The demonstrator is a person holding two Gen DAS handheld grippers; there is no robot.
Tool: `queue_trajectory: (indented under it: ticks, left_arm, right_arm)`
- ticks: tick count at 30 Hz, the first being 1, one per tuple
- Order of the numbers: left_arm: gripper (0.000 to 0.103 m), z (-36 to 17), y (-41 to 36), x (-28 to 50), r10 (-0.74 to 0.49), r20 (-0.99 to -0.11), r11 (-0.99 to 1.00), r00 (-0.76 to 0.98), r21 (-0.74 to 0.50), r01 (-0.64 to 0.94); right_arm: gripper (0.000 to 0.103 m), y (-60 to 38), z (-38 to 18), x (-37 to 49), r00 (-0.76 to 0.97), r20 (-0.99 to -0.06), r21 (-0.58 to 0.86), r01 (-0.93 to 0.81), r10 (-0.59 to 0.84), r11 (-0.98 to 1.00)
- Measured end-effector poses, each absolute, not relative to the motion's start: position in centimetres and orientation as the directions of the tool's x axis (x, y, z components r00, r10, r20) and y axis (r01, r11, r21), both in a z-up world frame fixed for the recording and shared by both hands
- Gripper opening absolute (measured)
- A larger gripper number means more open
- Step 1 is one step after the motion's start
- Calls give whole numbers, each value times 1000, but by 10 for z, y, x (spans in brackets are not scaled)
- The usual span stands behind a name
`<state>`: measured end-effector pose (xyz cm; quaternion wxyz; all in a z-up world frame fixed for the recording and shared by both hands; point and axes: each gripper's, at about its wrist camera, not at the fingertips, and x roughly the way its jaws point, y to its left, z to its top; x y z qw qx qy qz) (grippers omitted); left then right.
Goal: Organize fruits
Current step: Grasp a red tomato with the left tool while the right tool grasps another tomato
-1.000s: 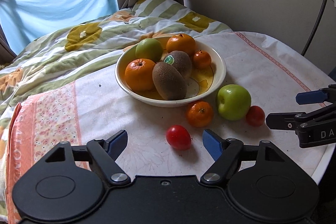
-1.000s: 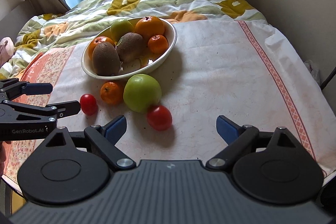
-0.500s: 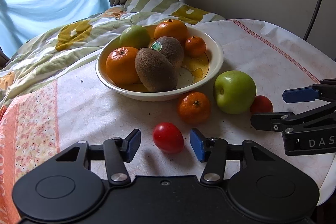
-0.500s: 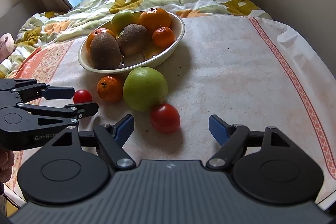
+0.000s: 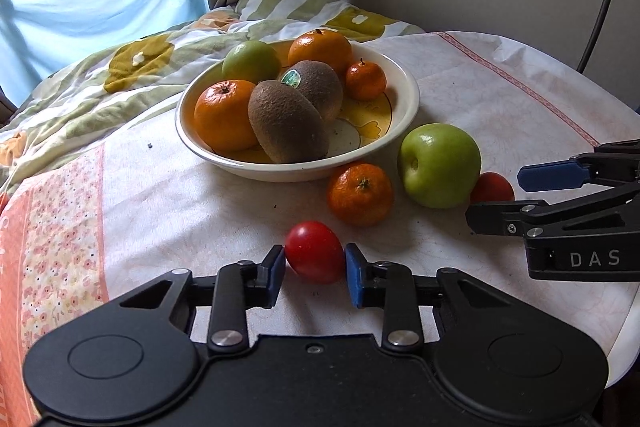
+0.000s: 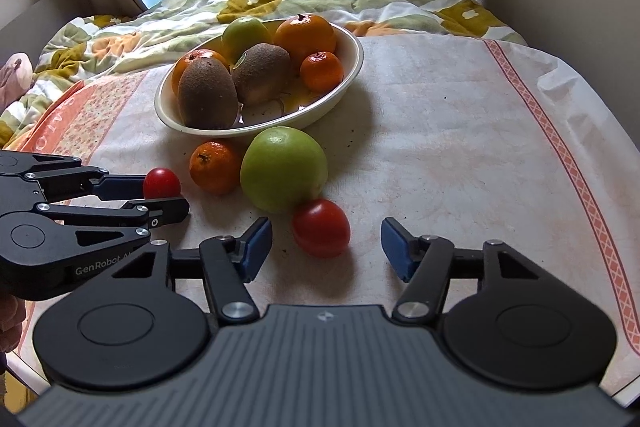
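A cream bowl (image 5: 408,107) (image 6: 352,71) holds two kiwis, oranges, a small tangerine and a green fruit. On the cloth in front lie a tangerine (image 5: 360,193) (image 6: 214,167), a green apple (image 5: 440,165) (image 6: 284,169) and two red tomatoes. My left gripper (image 5: 315,271) (image 6: 160,193) is shut on the near-left tomato (image 5: 315,251) (image 6: 161,183), which rests on the table. My right gripper (image 6: 326,247) (image 5: 494,195) is open, its fingers either side of the other tomato (image 6: 321,227) (image 5: 492,187) without touching it.
The round table (image 6: 460,131) has a white cloth with a pink stripe at the right. A flowered quilt (image 5: 120,67) lies behind and left of it. A wall and curtain stand at the back. The table edge is close on the right.
My left gripper moved forward and closed on the near-left tomato. My right gripper moved forward so the other tomato sits between its open fingers.
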<state>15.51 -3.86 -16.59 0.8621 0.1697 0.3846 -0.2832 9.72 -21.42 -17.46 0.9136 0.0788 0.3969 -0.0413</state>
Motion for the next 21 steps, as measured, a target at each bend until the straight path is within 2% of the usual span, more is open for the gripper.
queue_trajectory:
  ticks: [4,10,15,21]
  left_arm:
    - [35,-165,-36,153,-357,-761,784,542,70,616]
    - [35,-165,-31,149,-357,-762,790,540,62,610]
    - [35,-165,-29,149,-352,-765,806,539,45,590]
    - [35,-165,-29,148,-357,-766,808,535,35,589]
  right_arm:
    - [73,-213,-175,99,684,-729,111,133,-10,985]
    - [66,-211,-177,100,681,-732,108,126,-6,986]
    - [48,-212,-181,104,673,-740,109,127,-5,986]
    - [47,-210,-180,104,671,-741,101,130,-13,986]
